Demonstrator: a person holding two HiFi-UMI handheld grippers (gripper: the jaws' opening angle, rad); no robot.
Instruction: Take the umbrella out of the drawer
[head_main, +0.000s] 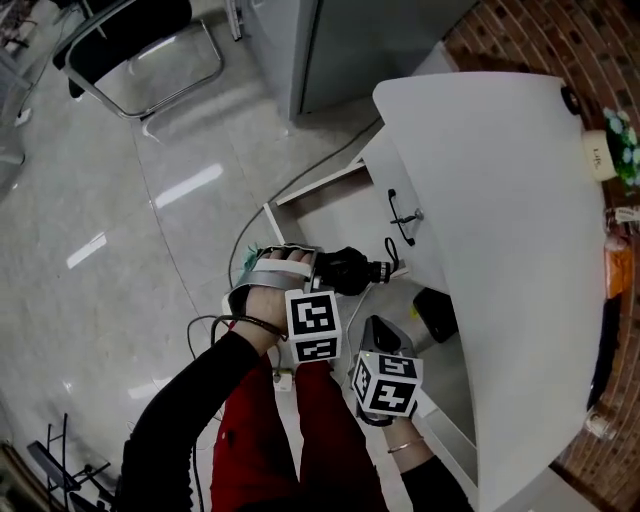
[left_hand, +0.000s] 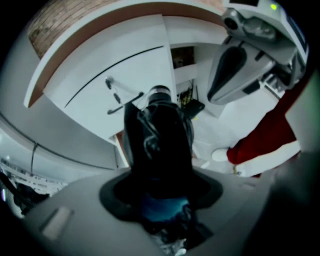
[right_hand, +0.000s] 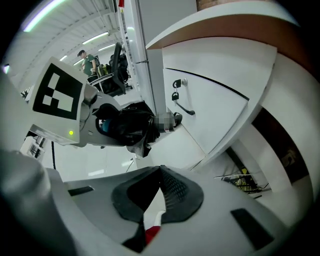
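Note:
In the head view my left gripper (head_main: 330, 268) is shut on a black folded umbrella (head_main: 355, 270), held out over the floor in front of the white desk (head_main: 520, 250). The left gripper view shows the umbrella (left_hand: 157, 140) filling the gap between the jaws of my left gripper (left_hand: 160, 192), its tip pointing away. My right gripper (head_main: 375, 325) hangs just beside it, over the open drawer (head_main: 455, 385). In its own view, my right gripper (right_hand: 160, 172) has its pads meeting at the tip, with nothing between them. A dark object (head_main: 435, 315) lies in the drawer.
A cabinet door with a black handle and keys (head_main: 403, 220) stands left of the drawer. A cable (head_main: 300, 180) runs across the shiny floor. An office chair (head_main: 140, 50) and a grey cabinet (head_main: 350, 40) stand farther off. Small items (head_main: 600, 155) sit at the desk's far edge by a brick wall.

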